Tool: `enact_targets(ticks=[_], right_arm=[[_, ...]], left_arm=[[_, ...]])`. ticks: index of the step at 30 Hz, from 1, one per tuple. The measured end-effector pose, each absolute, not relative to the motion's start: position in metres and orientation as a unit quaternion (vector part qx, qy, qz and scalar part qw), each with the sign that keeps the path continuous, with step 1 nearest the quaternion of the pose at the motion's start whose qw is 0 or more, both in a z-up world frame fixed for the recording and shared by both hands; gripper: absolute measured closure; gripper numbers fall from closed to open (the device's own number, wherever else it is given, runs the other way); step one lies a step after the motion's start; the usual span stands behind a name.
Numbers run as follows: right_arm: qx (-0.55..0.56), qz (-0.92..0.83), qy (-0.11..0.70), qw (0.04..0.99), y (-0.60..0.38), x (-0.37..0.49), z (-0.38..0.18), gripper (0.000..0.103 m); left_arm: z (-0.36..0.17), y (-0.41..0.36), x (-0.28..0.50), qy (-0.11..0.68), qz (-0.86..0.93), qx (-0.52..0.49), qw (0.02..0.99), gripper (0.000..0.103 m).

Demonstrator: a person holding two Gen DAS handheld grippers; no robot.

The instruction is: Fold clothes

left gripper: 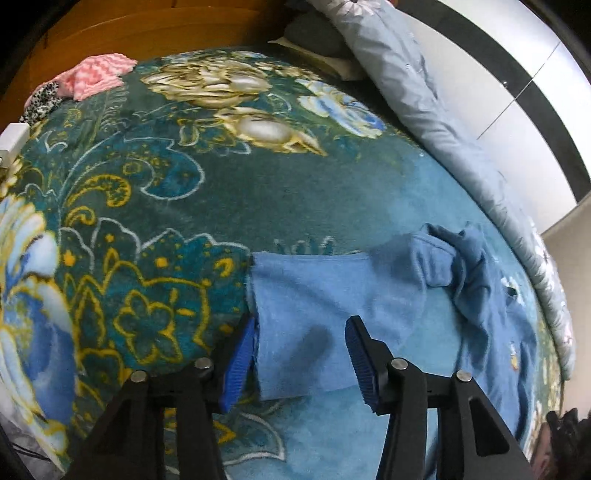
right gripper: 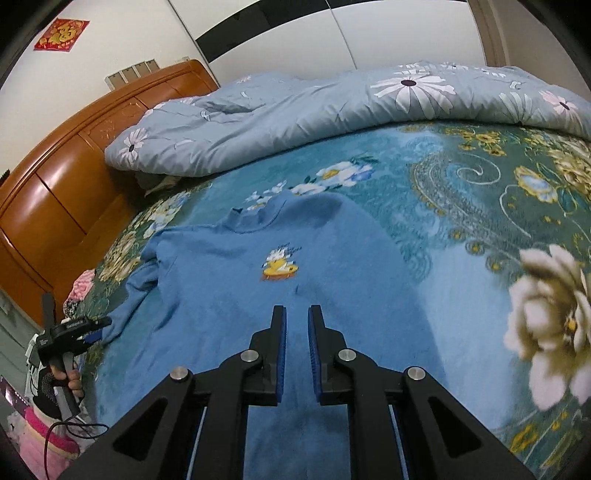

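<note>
Left wrist view: the left gripper [left gripper: 301,354] is spread wide, its two blue-padded fingers [left gripper: 238,365] straddling the cuff end of a blue sleeve [left gripper: 325,295]. The sleeve end lies flat between the jaws, its raw edge just beside the near-left pad, and nothing is pinched. Ahead and to the right of the gripper the sleeve runs into the bunched shoulder of the blue sweatshirt [left gripper: 491,295], which spreads away along the right side. All of it rests on a teal floral blanket [left gripper: 166,192] covering the bed. Far ahead to the left a pink zigzag-patterned cloth [left gripper: 98,75] lies near the blanket's edge, with a black-and-white speckled cloth [left gripper: 38,101] just beside it. Ahead on the right a pale blue quilt [left gripper: 413,85] with daisy prints is heaped along the bed's far side, and the wooden headboard [left gripper: 129,29] rises beyond the pink cloth

Right wrist view: the right gripper [right gripper: 297,328] hovers over the sweatshirt's body [right gripper: 229,295] with its blue pads close together but a narrow gap showing between them; no fabric is caught there. The garment lies face up directly below and ahead, its small yellow duck print [right gripper: 279,267] just ahead of the fingertips and the collar [right gripper: 255,218] farther on. Far to the left, a hand [right gripper: 72,382] holds the other gripper's handle at the edge of the bed. The daisy quilt [right gripper: 295,118] is piled across the far side, and the headboard [right gripper: 74,177] stands off to the left
</note>
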State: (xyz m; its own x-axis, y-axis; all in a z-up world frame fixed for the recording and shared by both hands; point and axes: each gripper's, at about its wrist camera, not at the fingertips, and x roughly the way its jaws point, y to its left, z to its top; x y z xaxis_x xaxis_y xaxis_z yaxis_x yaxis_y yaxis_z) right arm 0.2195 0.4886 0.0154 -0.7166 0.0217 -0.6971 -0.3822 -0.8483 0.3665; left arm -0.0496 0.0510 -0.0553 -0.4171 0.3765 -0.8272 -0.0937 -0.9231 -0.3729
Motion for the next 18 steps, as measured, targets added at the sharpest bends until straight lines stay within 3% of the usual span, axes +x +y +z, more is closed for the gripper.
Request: enact_targets(ticks=[1, 2, 10, 13, 18], right_arm=[[-0.36, 0.891, 0.252, 0.114, 0.487, 0.221, 0.016, 0.092], [-0.359, 0.891, 0.253, 0.114, 0.487, 0.223, 0.016, 0.092], [-0.358, 0.888, 0.259, 0.129, 0.488, 0.234, 0.019, 0.092], [-0.363, 0.884, 0.266, 0.127, 0.484, 0.23, 0.015, 0.092], [-0.379, 0.879, 0.267, 0.109, 0.468, 0.219, 0.006, 0.092]], left_arm=[[-0.055, 0.052, -0.049, -0.136, 0.832, -0.519, 0.143, 0.095], [-0.054, 0.052, -0.048, -0.136, 0.833, -0.517, 0.145, 0.099], [0.016, 0.046, -0.026, -0.16, 0.87, -0.395, 0.249, 0.099], [0.032, 0.07, -0.001, -0.116, 0.852, -0.378, 0.344, 0.099], [0.012, 0.119, 0.045, -0.015, 0.816, -0.398, 0.419, 0.099]])
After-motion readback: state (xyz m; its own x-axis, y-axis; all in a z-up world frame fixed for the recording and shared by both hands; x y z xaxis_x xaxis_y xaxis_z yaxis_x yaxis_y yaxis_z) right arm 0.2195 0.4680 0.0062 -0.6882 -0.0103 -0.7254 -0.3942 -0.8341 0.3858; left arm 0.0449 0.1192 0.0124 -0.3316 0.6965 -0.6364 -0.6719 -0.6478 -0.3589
